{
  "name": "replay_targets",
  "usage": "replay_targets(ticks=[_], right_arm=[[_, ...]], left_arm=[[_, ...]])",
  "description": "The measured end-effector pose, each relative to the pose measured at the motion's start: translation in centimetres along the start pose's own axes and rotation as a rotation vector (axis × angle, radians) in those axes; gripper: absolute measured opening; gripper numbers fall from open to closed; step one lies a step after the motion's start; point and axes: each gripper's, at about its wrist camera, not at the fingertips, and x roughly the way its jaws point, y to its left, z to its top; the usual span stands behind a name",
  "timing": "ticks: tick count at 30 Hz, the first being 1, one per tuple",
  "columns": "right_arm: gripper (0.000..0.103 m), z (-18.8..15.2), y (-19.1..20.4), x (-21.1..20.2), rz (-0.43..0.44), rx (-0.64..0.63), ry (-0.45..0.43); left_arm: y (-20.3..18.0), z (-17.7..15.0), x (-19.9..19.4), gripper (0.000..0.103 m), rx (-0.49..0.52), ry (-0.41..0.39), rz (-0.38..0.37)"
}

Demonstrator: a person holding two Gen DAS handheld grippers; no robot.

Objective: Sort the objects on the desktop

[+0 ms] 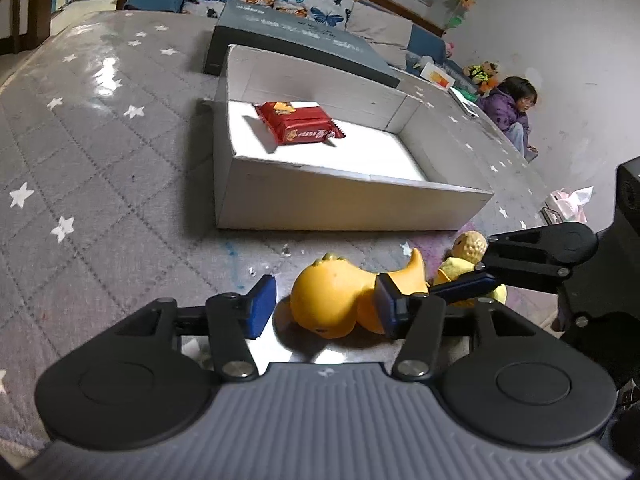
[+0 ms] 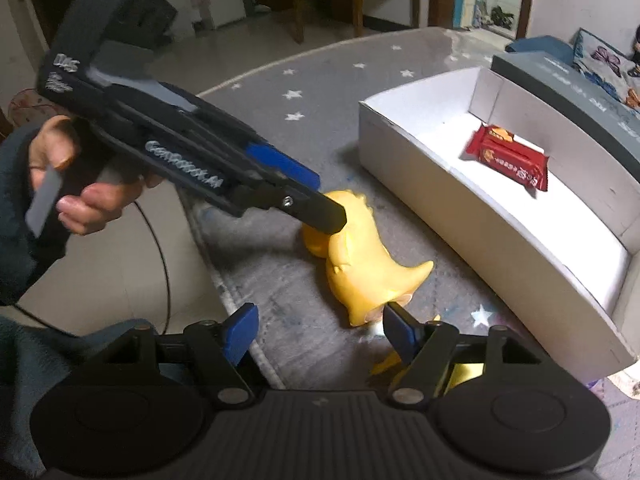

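Grey starred tabletop [image 1: 100, 152]: red snack pack [image 1: 298, 122] already in the white box [image 1: 320, 200]. Yellow dinosaur toy [image 1: 340, 304] lies outside between the part-open left tongs [image 1: 324, 308], ungripped; right tongs [image 2: 320, 334] gape empty.

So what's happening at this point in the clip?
A person holding two grippers is sorting items into a white box on a star-patterned mat. A red snack packet already lies inside. The left gripper has its jaws around a yellow dinosaur toy lying on the mat, not visibly pressing it. The right gripper hovers open beside a smaller yellow toy.
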Motion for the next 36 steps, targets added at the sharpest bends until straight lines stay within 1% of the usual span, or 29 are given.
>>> replay_targets(ticks=[3, 9, 13, 17, 21, 24, 29, 32, 33, 34, 35, 36], right_arm=[[0.072, 0.2, -0.3, 0.8, -0.020, 0.015, 0.010], [0.074, 0.6, -0.7, 2.1, -0.039, 0.045, 0.023], [0.075, 0.6, -0.6, 2.2, -0.045, 0.047, 0.023], [0.075, 0.6, -0.6, 2.4, -0.052, 0.043, 0.022], [0.075, 0.6, -0.3, 2.5, -0.064, 0.028, 0.016], [0.075, 0.7, -0.1, 2.7, -0.069, 0.021, 0.018], [0.075, 0.8, -0.1, 2.2, -0.059, 0.044, 0.002], [0.075, 1.2, -0.2, 1.0, -0.062, 0.043, -0.033], [0.075, 1.4, -0.2, 0.4, -0.063, 0.041, -0.051], [0.074, 1.8, -0.2, -0.2, -0.057, 0.039, -0.075], [0.070, 2.2, -0.2, -0.9, -0.039, 0.038, -0.098], [0.068, 2.7, -0.2, -1.6, -0.018, 0.036, -0.121]], left_arm=[[-0.1, 0.0, 0.1, 0.054, -0.002, 0.002, -0.009], [-0.2, -0.1, 0.2, 0.054, -0.009, 0.002, -0.020], [-0.1, -0.4, 0.0, 0.055, -0.039, 0.005, -0.014], [0.1, -1.0, -0.1, 0.060, -0.077, 0.013, -0.011], [0.3, -1.3, 0.2, 0.061, -0.126, 0.026, -0.030], [0.0, -1.3, 0.5, 0.061, -0.142, 0.033, -0.023], [-0.7, -0.7, 0.0, 0.057, -0.144, 0.025, 0.014], [-1.2, 0.3, -1.0, 0.053, -0.139, -0.001, 0.024], [-1.5, 0.8, -1.2, 0.048, -0.144, -0.008, -0.002], [-1.7, 1.3, -1.4, 0.040, -0.149, -0.016, -0.028], [-2.0, 1.9, -1.6, 0.039, -0.154, -0.023, -0.053], [-2.6, 2.6, -1.6, 0.039, -0.155, -0.028, -0.076]])
